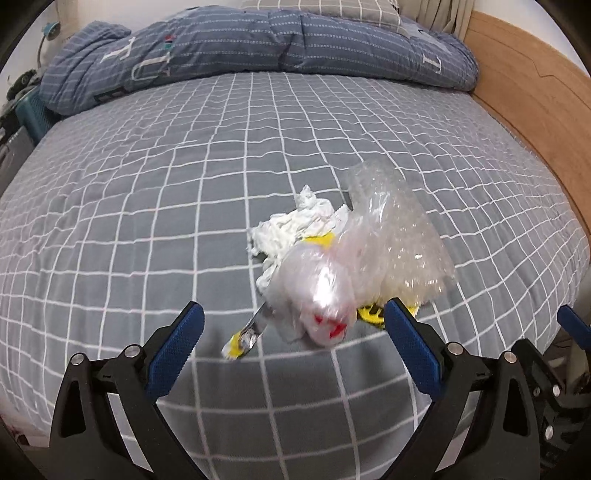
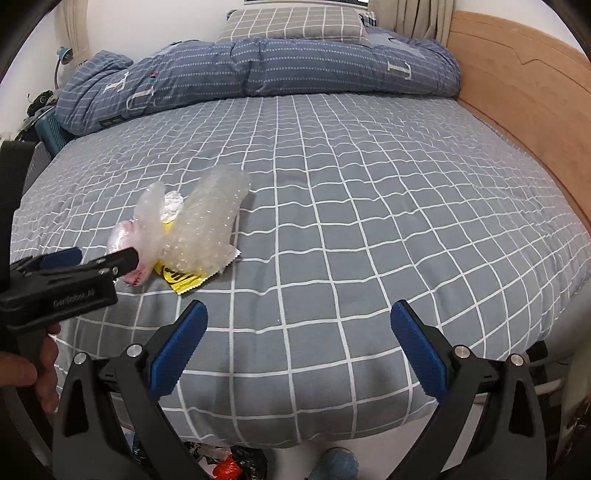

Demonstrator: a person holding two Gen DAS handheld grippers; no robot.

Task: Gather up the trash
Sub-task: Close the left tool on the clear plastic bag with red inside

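Observation:
A heap of trash lies on the grey checked bed sheet [image 1: 147,206]: clear bubble wrap [image 1: 399,236], a crumpled white tissue [image 1: 295,225], a thin plastic bag with red print [image 1: 325,306] and yellow wrappers [image 1: 371,314]. My left gripper [image 1: 293,325] is open just in front of the heap, its blue pads either side of the plastic bag. In the right wrist view the heap [image 2: 199,225] lies at the left, with the left gripper [image 2: 96,260] reaching into it. My right gripper [image 2: 295,325] is open and empty over the sheet near the bed's front edge.
A folded blue quilt [image 1: 258,48] and a checked pillow [image 2: 295,22] lie at the far end of the bed. A wooden side board [image 2: 524,92] runs along the right. Dark and red trash [image 2: 225,465] lies on the floor below the bed's front edge.

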